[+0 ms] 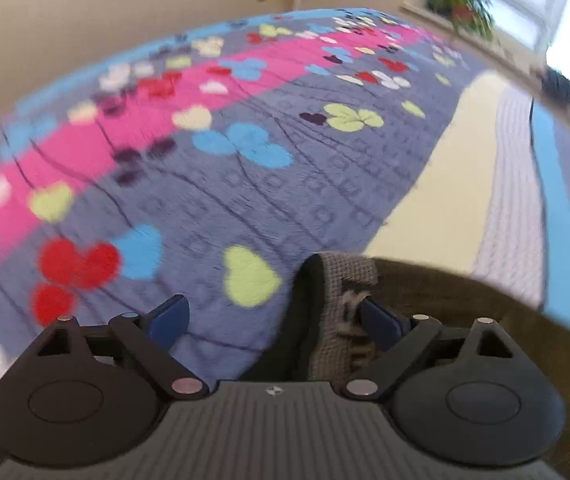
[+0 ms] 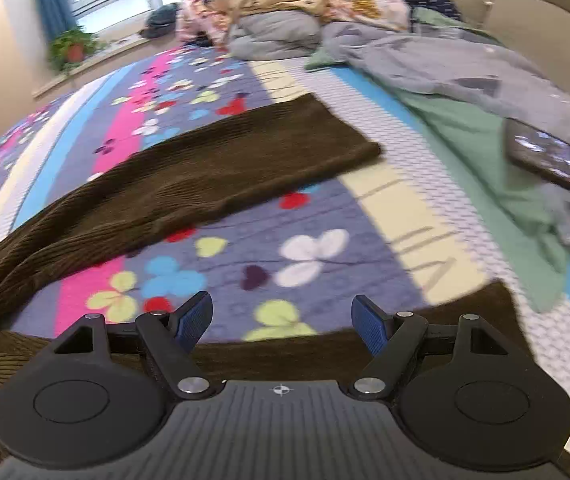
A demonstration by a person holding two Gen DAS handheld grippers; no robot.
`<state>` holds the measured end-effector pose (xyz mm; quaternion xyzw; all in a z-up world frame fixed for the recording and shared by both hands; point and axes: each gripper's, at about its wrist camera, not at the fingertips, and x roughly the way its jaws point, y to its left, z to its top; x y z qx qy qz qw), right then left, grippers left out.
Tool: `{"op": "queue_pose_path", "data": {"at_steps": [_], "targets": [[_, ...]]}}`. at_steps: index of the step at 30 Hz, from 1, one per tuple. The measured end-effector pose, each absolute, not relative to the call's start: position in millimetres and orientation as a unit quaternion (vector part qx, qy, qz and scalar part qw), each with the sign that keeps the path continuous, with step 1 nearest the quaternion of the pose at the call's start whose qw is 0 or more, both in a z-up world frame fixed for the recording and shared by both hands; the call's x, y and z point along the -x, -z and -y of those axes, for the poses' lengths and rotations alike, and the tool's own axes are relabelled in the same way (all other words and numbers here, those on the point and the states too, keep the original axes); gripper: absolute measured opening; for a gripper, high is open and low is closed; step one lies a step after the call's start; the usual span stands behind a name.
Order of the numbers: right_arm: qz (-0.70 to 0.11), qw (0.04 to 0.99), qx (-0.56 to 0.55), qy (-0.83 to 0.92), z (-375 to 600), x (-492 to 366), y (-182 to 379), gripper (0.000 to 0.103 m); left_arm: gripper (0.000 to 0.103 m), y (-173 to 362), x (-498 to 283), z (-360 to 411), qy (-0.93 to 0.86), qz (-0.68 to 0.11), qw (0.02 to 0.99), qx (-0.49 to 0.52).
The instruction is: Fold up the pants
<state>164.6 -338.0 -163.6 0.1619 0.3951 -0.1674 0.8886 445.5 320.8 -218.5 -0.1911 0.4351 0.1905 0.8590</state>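
No readable text, label, brand or number in either view. Only sign: small round crosshair mark (image 2: 281, 390) on ribbed grey housing of right tool, centre top edge; same kind of mark (image 1: 273, 391) on left tool housing, blurred. Dark pattern on grey knit waistband (image 1: 345, 312) beside left tool's right finger could be lettering, too blurred to read. Phone (image 2: 553, 158) lying on bedding shows lit screen, content not legible.
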Motion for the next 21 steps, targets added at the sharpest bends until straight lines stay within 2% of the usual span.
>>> {"op": "queue_pose_path", "data": {"at_steps": [1,2,4,8,11,16,21], "targets": [[-0.398,0.889,-0.155,0.165,334.9,-170.1,166.0,0.078,0.038,217.1,-446.5,-320.5,-0.171,-0.43,0.86,0.214],[-0.401,0.889,-0.149,0.164,330.0,-173.8,166.8,0.078,0.034,215.5,-447.3,-317.2,-0.147,-0.429,0.862,0.229],[-0.407,0.888,-0.138,0.161,324.8,-184.0,173.3,0.078,0.028,205.0,-448.7,-300.9,-0.159,-0.427,0.87,0.19],[-0.411,0.89,-0.125,0.155,314.9,-206.8,182.7,0.078,0.024,188.4,-445.8,-309.2,-0.158,-0.399,0.881,0.199],[-0.406,0.897,-0.112,0.137,305.3,-223.6,183.2,0.078,0.024,167.3,-445.4,-313.2,-0.163,-0.361,0.903,0.166],[-0.391,0.905,-0.127,0.11,300.1,-253.8,186.1,0.078,0.025,181.3,-461.2,-318.1,-0.163,-0.401,0.892,0.133],[-0.39,0.892,-0.183,0.137,325.4,-285.8,195.3,0.078,0.028,194.8,-467.9,-300.8,-0.193,-0.403,0.889,0.097]]}}
